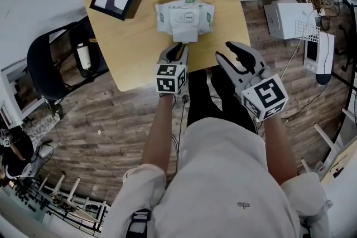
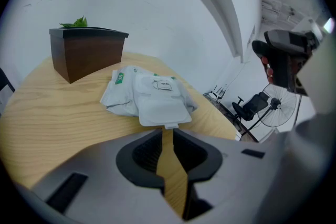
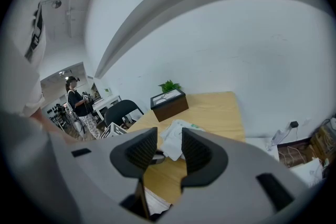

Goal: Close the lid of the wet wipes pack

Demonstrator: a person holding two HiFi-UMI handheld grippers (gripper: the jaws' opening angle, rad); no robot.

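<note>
Pale wooden bench (image 1: 139,58), white-walled workroom: the wet wipes pack (image 1: 184,15) lies near the front edge, its flip lid (image 1: 184,35) open toward the person. The pouch looks soft and light and likely to slide, so the stiff lid's near lip seems the place to push. The left gripper (image 1: 178,47) hovers just short of it, fingers narrowly apart and empty. The right gripper (image 1: 227,53) hangs off the bench to the right, fingers spread. The green label print is too small to read.

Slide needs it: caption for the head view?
Left gripper at the open lid of the wet wipes pack on a table; right gripper alongside.
</note>
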